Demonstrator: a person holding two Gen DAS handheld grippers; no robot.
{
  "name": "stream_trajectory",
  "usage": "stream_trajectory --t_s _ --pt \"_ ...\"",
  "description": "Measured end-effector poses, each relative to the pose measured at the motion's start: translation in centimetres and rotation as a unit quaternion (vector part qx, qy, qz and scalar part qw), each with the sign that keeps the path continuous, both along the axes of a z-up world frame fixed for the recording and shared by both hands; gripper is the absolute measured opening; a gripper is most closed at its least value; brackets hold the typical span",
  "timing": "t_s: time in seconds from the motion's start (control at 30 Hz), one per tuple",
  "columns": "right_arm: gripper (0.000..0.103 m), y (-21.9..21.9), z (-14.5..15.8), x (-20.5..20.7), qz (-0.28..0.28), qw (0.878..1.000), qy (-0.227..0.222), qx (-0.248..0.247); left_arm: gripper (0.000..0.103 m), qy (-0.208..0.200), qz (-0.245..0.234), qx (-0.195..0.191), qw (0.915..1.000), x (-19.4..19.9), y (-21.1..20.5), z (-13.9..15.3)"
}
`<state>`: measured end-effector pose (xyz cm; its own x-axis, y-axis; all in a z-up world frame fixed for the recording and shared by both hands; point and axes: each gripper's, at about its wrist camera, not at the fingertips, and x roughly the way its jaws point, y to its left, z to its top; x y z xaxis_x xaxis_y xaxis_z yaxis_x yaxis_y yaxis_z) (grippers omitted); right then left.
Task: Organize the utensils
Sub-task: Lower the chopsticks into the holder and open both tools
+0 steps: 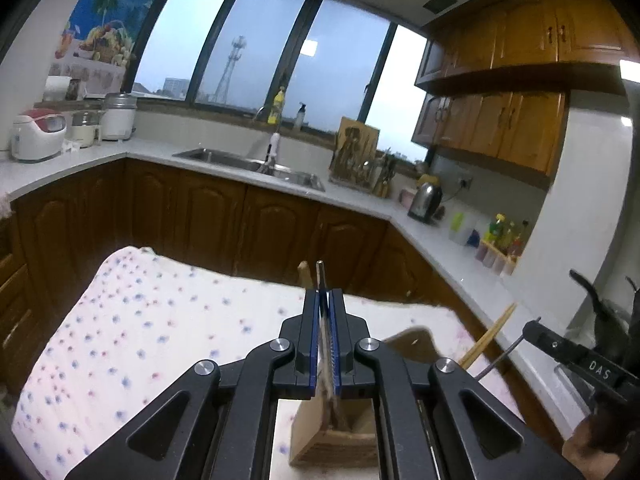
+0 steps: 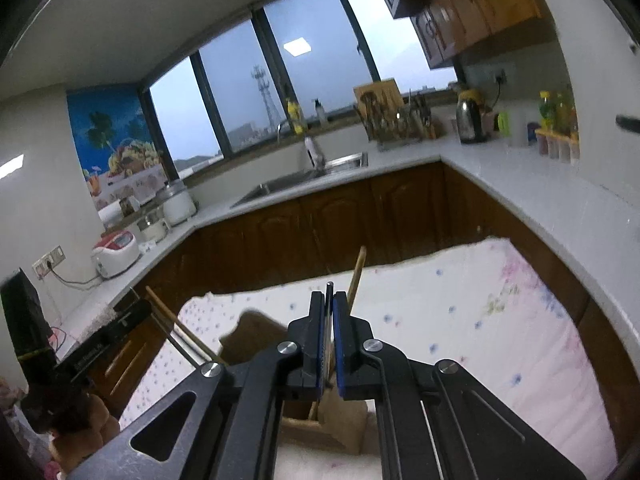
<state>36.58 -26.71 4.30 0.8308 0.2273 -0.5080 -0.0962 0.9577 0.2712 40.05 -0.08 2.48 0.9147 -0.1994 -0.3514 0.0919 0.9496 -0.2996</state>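
My left gripper [image 1: 325,296] is shut on a metal utensil [image 1: 320,274] that stands upright, its lower end over a wooden holder [image 1: 332,446] beneath the jaws. A wooden utensil tip [image 1: 304,272] rises just left of it. My right gripper [image 2: 329,300] is shut on a dark thin utensil [image 2: 329,290] over another wooden holder [image 2: 340,420]; a wooden chopstick [image 2: 358,270] stands beside it. In the left wrist view the right gripper [image 1: 560,348] shows at the right, with chopsticks [image 1: 490,336] near it. In the right wrist view the left gripper [image 2: 104,344] shows at the left.
Both holders stand on a table with a flowered cloth [image 1: 140,332]. Behind it runs a wooden-fronted kitchen counter with a sink [image 1: 248,164], rice cookers [image 1: 38,136], a utensil rack [image 1: 360,160], a kettle [image 1: 426,200] and condiment bottles [image 1: 504,240].
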Motion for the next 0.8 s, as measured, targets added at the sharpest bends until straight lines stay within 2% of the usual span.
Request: stream_trajectory --t_s 0.4,0.6,0.7,0.77,0.8 --pt "0.005 -0.1 -0.2 0.0 -0.008 1.000 0.008 0.002 0.004 0.025 -0.015 0.004 0.9996 2.0 1.0 1.5" --pt "0.006 0.0 -0.3 0.0 -0.007 1.000 0.010 0.006 0.005 0.034 -0.018 0.011 0.9992 2.5 1.1 1.3" --pt "0.012 0.0 -0.3 -0.1 -0.006 1.000 0.010 0.010 0.005 0.038 -0.018 0.012 0.9990 2.4 1.2 1.2" --pt "0.024 -0.1 -0.2 -0.4 -0.005 1.000 0.007 0.013 0.008 0.040 -0.018 0.011 0.9990 2.2 1.2 1.5" --pt "0.039 -0.2 0.0 -0.9 -0.005 1.000 0.001 0.019 0.018 0.041 -0.017 0.011 0.9989 1.9 1.2 1.7"
